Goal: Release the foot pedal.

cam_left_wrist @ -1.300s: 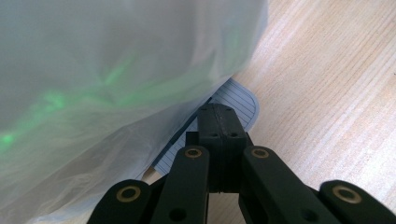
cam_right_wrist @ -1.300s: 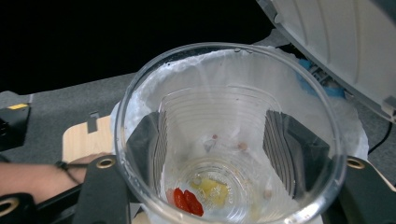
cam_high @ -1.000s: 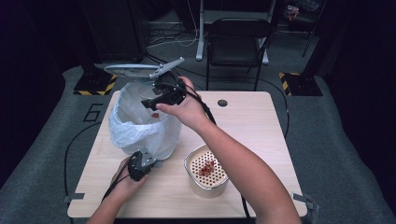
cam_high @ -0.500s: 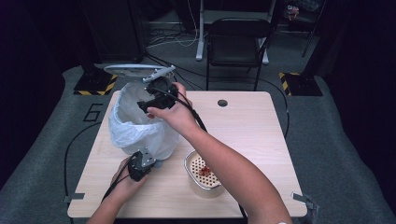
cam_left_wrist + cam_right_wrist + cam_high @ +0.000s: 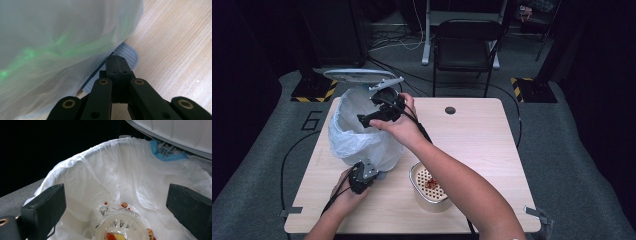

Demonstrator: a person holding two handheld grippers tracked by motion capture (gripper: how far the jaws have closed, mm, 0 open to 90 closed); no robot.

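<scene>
A bin lined with a white bag (image 5: 357, 137) stands at the table's left, its lid (image 5: 357, 76) raised. My right gripper (image 5: 371, 118) hovers over the bin's mouth. Its jaws have just been opening and now stand wide apart with nothing between them, so the right gripper (image 5: 117, 210) is open. Below it, a clear plastic cup (image 5: 122, 228) with food scraps lies at the bottom of the bag. My left gripper (image 5: 362, 175) is at the bin's foot. The left gripper (image 5: 117, 65) is shut, its tips resting on the grey ribbed pedal (image 5: 128, 53).
A beige container (image 5: 430, 200) with a perforated insert and red scraps stands on the wooden table (image 5: 482, 145), just right of the bin. A small round hole (image 5: 450, 110) marks the table's far side. A black chair (image 5: 464, 40) stands beyond it.
My right gripper has sunk towards the bin's mouth and shifted slightly left. The left hand has stayed at the pedal.
</scene>
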